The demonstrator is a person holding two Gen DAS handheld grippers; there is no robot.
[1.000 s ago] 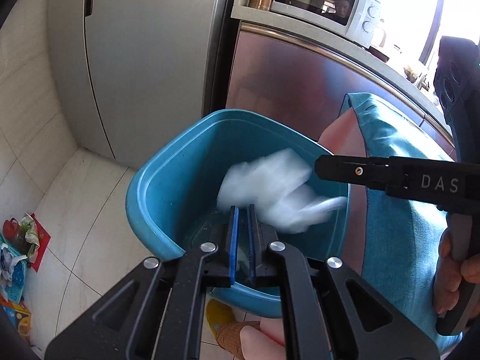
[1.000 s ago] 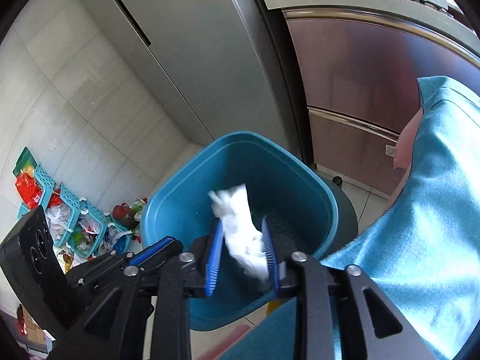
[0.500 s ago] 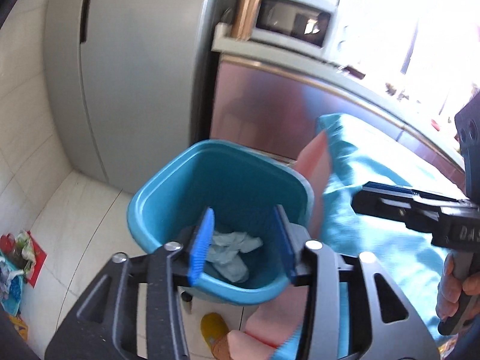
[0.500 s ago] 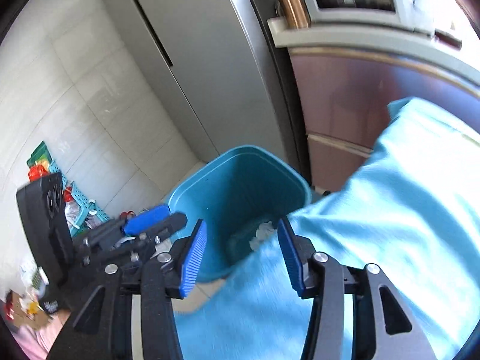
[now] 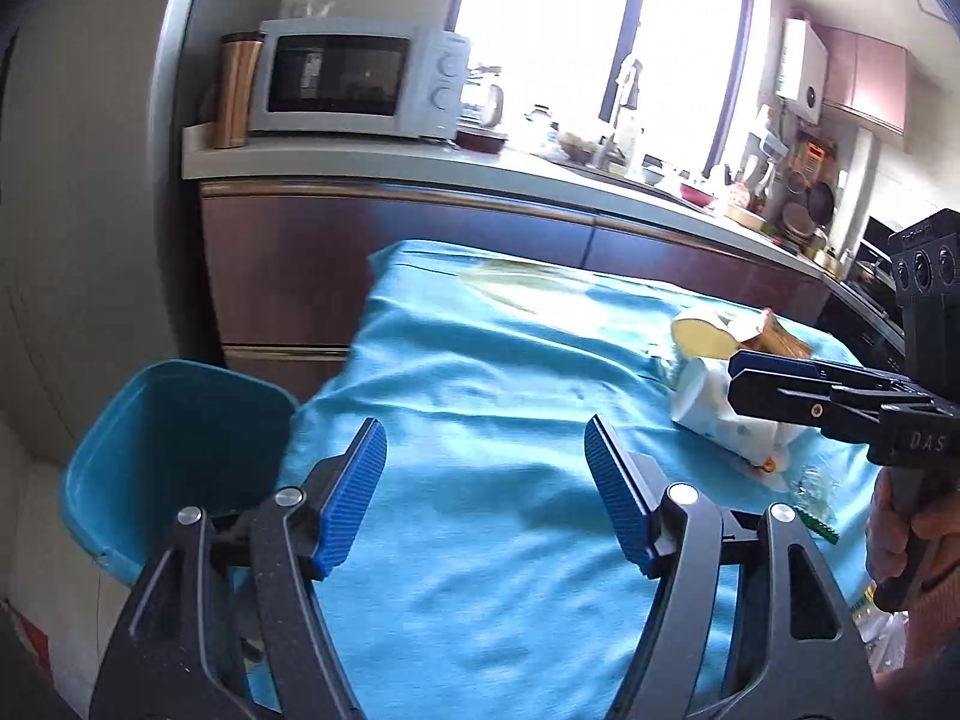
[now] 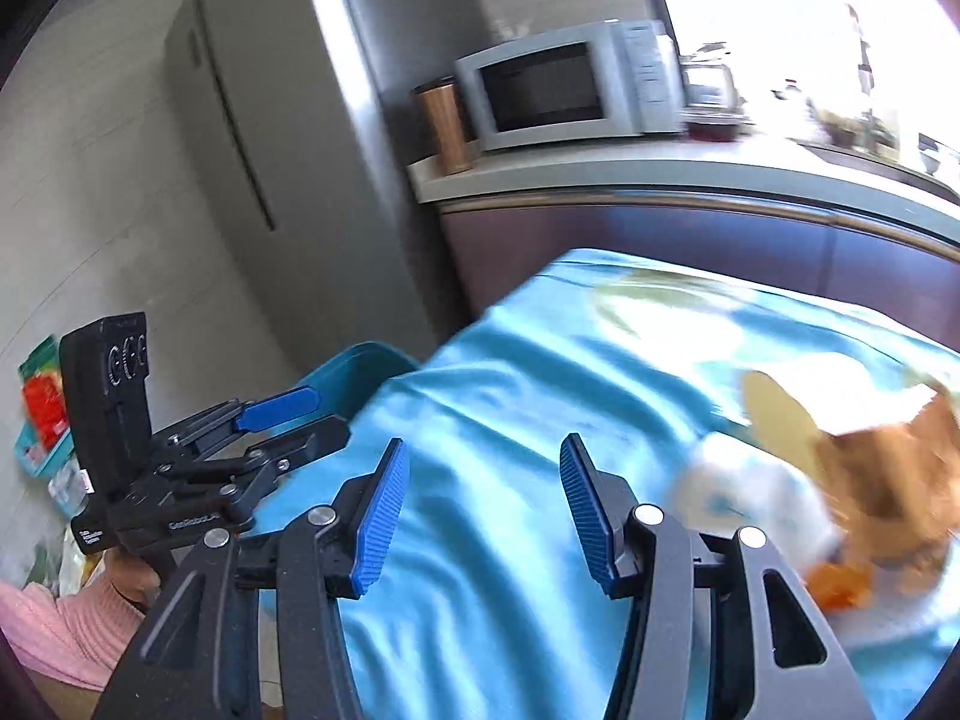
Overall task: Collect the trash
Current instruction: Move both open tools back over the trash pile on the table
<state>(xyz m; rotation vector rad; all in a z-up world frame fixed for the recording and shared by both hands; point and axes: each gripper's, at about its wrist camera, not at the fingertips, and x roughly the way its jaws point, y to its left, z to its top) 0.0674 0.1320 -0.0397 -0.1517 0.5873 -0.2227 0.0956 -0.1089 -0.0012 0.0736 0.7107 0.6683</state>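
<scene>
Left gripper [image 5: 485, 480], jaws just widened, and right gripper [image 6: 483, 501], jaws apart, hang empty over the blue-clothed worktop [image 5: 480, 396], bin [image 5: 174, 438] beside it.

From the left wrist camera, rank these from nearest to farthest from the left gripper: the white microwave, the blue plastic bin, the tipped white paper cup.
1. Blue plastic bin: just left of the left gripper, beside the blue-covered table.
2. Tipped white paper cup: on the cloth, off to the right.
3. White microwave: on the counter, far behind.
</scene>
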